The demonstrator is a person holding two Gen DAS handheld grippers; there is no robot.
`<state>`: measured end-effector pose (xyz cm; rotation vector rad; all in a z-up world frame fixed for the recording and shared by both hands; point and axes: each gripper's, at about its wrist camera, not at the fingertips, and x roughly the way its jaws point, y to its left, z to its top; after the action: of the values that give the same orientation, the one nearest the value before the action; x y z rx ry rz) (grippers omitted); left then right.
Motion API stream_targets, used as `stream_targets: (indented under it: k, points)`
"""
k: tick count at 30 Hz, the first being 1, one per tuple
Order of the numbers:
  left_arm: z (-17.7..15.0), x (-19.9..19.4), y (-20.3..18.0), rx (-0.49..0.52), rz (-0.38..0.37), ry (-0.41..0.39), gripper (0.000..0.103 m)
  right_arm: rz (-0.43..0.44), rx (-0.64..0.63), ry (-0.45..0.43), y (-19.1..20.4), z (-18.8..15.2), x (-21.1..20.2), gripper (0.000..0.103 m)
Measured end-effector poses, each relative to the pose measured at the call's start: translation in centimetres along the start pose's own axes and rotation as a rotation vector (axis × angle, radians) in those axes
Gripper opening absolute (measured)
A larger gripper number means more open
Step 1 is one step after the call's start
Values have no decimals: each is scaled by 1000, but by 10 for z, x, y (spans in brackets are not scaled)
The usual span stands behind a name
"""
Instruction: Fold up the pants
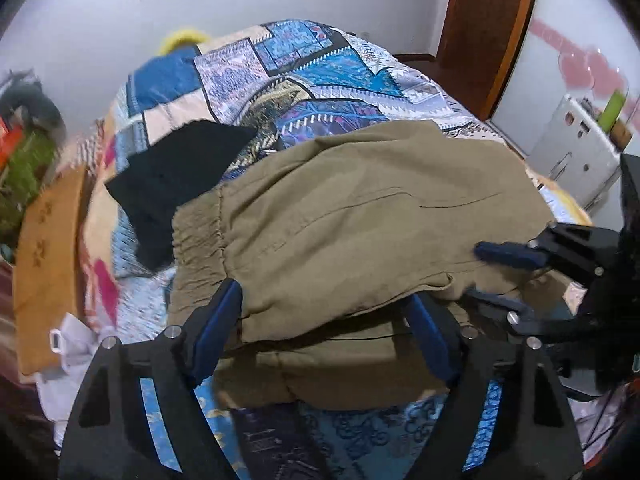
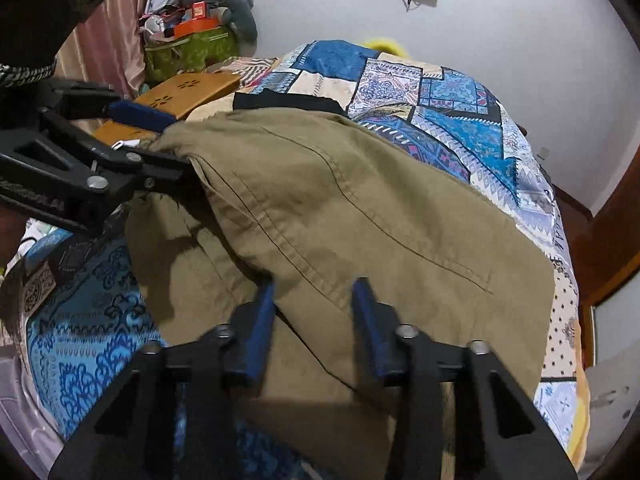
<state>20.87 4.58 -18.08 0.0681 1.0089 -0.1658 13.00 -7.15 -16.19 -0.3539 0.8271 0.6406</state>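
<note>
Pants (image 1: 352,216), tan, on patchwork bed cover (image 1: 288,76), folded over, waistband at 9 o'clock. Left tongs (image 1: 326,312) wide apart, fingers either side of the top flap's near edge, gripping nothing, probably to lay it flat. Black cloth (image 1: 176,184) at 10 o'clock.

Right tongs (image 2: 314,296) spread too, at 6 o'clock, resting atop the pants, holding nothing, maybe pressing the fold.
</note>
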Motion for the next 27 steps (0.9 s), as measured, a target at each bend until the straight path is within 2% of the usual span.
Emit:
stream_targets:
  k: [2, 3, 4, 5, 7, 8, 9, 12, 15, 18, 21, 27]
  points:
    - [-2, 1, -4, 19, 9, -4, 82, 15, 22, -13, -2, 3, -4, 9]
    - [-4, 1, -8, 38, 23, -11, 81, 16, 36, -28, -5, 4, -9, 8]
    - [-6, 1, -11, 61, 41, -21, 76, 13, 45, -44, -5, 5, -13, 8]
    - [-9, 0, -13, 76, 56, -28, 70, 15, 53, -61, -8, 6, -18, 7]
    - [-11, 4, -17, 109, 131, -23, 42, 30, 71, -83, -12, 10, -26, 7]
    - [-11, 7, -16, 109, 151, -17, 36, 35, 78, -93, -13, 11, -30, 7]
    - [-11, 7, -15, 100, 163, -20, 25, 36, 81, -102, -14, 12, -33, 7]
    - [-9, -6, -12, 76, 170, -63, 15, 49, 74, -130, -13, 15, -47, 6]
    - [-6, -30, -15, 85, 154, -121, 12, 42, 60, -153, -10, 15, -62, 5]
    - [-9, -45, -17, 103, 121, -137, 11, 40, 51, -157, -10, 11, -70, 5]
    - [-18, -47, -23, 127, 96, -114, 11, 45, 48, -126, -7, -1, -69, 5]
    - [-42, -21, -27, 126, 59, -20, 11, 70, 66, -27, -2, -25, -47, 5]
